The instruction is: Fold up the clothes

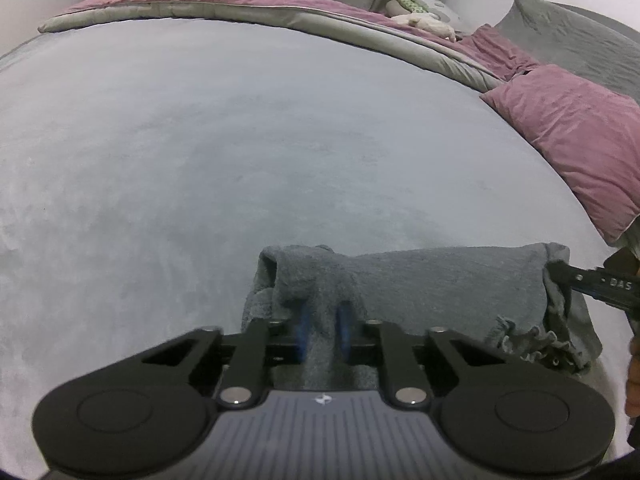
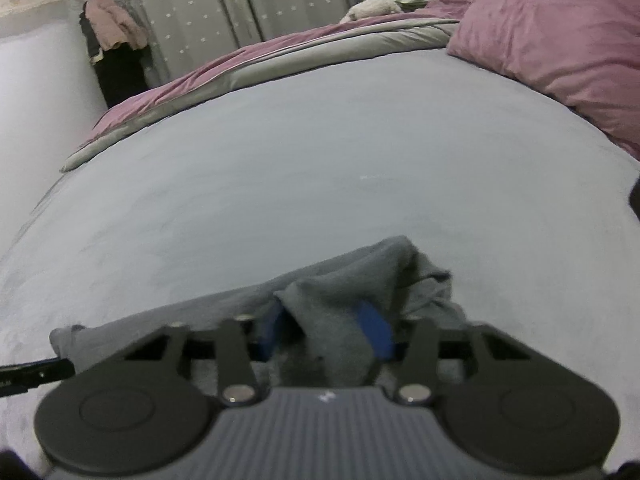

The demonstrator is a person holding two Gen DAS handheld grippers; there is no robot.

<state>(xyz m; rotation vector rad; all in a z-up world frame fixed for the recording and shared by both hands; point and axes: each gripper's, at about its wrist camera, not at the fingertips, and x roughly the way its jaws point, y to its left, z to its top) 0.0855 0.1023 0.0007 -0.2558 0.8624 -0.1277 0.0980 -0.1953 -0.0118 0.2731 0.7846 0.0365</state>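
Bed (image 1: 200, 140) fills most of both views, pale grey cover, with a pink pillow (image 1: 576, 140) along its right edge and a pink-and-grey duvet (image 1: 240, 4) bunched at the far edge. Grey garment (image 1: 420, 284) lies at the near edge, right in front of me, stretched between my two tools. My left gripper (image 1: 322, 330) is pinching one bunched end of it, blue pads (image 1: 304, 328) nearly together. My right gripper (image 2: 324, 330) is clamped on a thicker fold at the other end.

garment (image 1: 420, 284): dark grey
bedsheet (image 1: 200, 152): pale blue-grey
pillow (image 1: 572, 136): mauve
curtain (image 2: 208, 8): grey, white stars
gripper pads (image 2: 374, 330): blue
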